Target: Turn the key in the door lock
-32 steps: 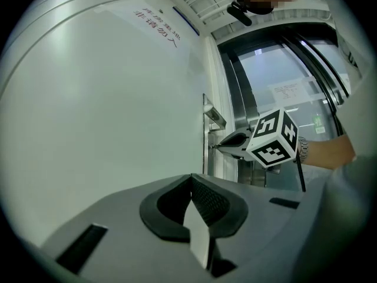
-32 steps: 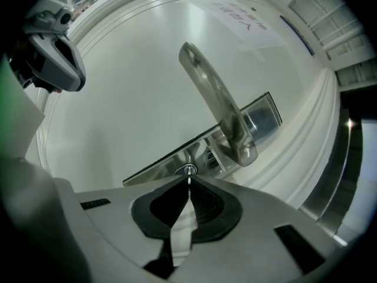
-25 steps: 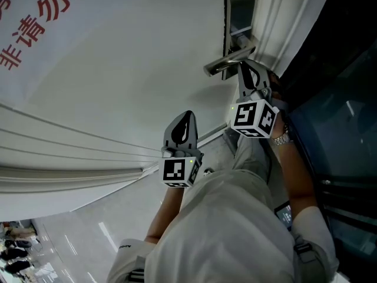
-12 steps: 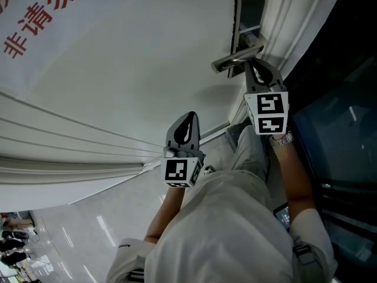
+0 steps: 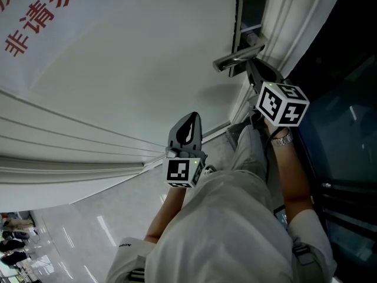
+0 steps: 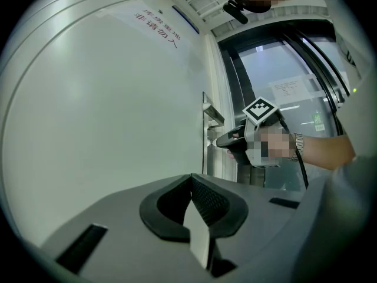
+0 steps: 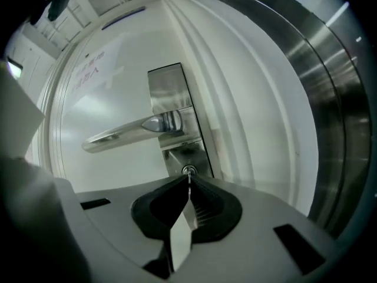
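White door (image 5: 118, 69), "非请勿" (image 5: 36, 17) (red, cropped); right hand-held gripper (image 5: 252, 67) grips key (image 7: 188, 180).

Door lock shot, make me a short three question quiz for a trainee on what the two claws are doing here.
1. Fill the gap: in the right gripper view, the door handle sits ___ the keyhole.
2. The right claw is shut on: A the door handle; B the key; C nothing.
3. True or false: the left claw is pressing the door handle.
Key: 1 above. 2 B. 3 false; it is shut, empty, and apart from the door handle.
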{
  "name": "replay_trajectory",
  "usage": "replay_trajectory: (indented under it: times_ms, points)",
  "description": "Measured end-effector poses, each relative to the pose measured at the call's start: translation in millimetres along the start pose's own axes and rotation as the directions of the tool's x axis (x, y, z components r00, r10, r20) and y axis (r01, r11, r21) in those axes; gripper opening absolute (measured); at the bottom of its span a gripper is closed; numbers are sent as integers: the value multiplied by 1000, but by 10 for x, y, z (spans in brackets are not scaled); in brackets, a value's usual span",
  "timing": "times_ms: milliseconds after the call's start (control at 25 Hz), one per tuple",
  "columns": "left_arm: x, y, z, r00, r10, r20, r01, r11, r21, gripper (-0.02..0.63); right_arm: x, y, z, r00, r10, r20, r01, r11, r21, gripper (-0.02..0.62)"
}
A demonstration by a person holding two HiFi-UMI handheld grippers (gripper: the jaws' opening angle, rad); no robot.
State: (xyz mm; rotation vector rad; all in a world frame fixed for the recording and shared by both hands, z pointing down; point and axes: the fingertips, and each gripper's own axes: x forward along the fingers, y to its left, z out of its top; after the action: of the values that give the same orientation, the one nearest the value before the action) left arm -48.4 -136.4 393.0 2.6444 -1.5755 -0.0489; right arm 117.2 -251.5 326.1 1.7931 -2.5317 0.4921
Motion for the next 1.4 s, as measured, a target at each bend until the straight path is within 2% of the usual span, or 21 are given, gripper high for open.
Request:
replay_trajectory:
  times_ms: [120, 280, 480, 800, 920, 1040, 1160, 1400]
  points:
    - [-5, 4, 5, 1000, 3, 2, -3, 1000, -2, 9, -4, -13, 3, 999, 38, 12, -39, 994, 100, 12]
    - [-21, 4, -70, 1000, 3, -23, -3, 1000, -9, 9, -7, -33, 2, 998, 58, 31, -63, 982, 181, 12]
    - [-3, -18, -19, 1000, 4, 0, -4, 1000, -4, 9, -3, -47, -8, 994, 96, 53, -108, 942, 317, 12]
    - [-20, -30, -71, 1000, 14, -15, -14, 1000, -7, 9, -4, -58, -8, 993, 88, 74, -110, 913, 392, 12]
    - [-26, -37, -58, 1000, 16, -12, -16, 1000, -6, 9, -5, -61, -12, 993, 80, 86, -111, 882, 458, 12]
    - [-20, -49, -1, 1000, 15, 7, -15, 1000, -2, 9, -6, -69, -14, 991, 88, 106, -132, 823, 553, 11]
    - [-43, -37, -61, 1000, 16, -10, -17, 1000, -6, 9, -3, -72, -18, 987, 104, 122, -157, 767, 622, 12]
    - [-65, -50, -70, 1000, 13, -14, -13, 1000, -8, 9, -3, -72, -20, 985, 105, 134, -168, 725, 668, 12]
